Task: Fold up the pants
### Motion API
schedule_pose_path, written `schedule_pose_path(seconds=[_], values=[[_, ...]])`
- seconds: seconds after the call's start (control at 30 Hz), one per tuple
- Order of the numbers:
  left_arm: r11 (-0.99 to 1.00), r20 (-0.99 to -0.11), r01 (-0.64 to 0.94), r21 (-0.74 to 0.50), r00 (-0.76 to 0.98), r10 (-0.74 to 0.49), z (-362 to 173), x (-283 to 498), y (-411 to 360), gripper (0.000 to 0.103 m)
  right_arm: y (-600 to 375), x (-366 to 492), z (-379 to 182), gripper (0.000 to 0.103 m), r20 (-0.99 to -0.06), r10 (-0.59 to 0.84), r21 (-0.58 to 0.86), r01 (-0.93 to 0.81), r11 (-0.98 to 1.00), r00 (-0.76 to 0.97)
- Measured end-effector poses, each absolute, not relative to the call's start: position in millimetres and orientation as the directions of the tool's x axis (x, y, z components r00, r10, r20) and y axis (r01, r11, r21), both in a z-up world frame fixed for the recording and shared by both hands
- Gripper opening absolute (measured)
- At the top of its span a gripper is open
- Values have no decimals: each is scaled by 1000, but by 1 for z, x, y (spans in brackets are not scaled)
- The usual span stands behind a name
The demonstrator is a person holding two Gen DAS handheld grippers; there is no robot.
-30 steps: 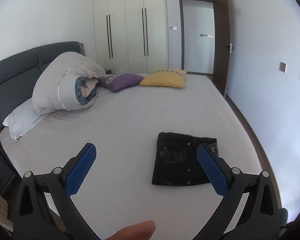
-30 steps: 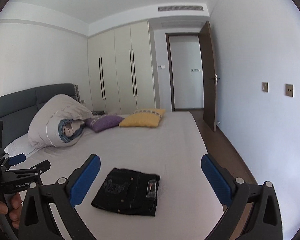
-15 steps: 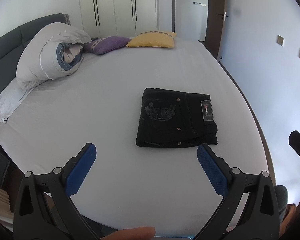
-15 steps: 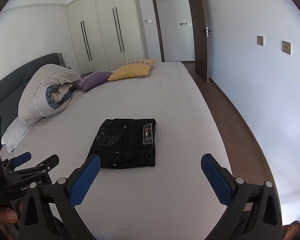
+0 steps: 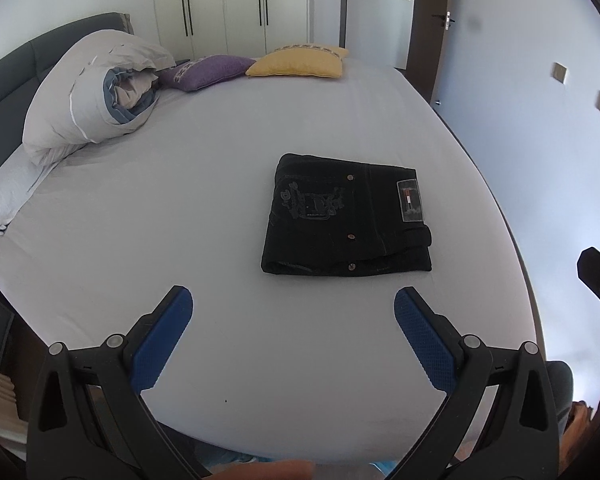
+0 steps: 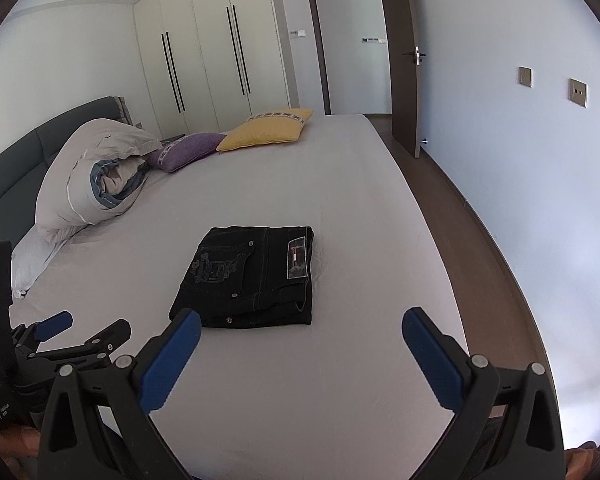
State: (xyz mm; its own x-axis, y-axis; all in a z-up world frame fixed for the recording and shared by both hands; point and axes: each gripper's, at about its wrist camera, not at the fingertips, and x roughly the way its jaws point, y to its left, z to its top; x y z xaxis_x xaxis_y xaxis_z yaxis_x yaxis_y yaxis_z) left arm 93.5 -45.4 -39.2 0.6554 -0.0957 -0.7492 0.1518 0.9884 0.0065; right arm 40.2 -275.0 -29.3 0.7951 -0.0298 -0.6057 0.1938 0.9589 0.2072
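Basically done: black pants (image 5: 346,216) sit folded in a compact stack mid-bed (image 5: 220,184), well clear of both claws. Left gripper (image 5: 292,312) and right gripper (image 6: 300,334) spread wide, empty, hovering short of it. Risk: a dipping finger snags the top layer, undoing the fold.

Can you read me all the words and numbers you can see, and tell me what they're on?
Patch on the black pants: a red and white mark, no letters clear enough to read.
Stitched design on the pants pocket: maybe letters, too unclear to read.
White print on the left gripper, seen from the right wrist: too small and blurred to read.
Nothing else has writing.
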Motion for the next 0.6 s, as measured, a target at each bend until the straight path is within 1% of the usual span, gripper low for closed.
schedule_pose_path(seconds=[0.6], values=[[991,-759,137,-5,644,-93,-46,98,-43,103,-272,44,-36,103,-627,-12,207,182,961,779]])
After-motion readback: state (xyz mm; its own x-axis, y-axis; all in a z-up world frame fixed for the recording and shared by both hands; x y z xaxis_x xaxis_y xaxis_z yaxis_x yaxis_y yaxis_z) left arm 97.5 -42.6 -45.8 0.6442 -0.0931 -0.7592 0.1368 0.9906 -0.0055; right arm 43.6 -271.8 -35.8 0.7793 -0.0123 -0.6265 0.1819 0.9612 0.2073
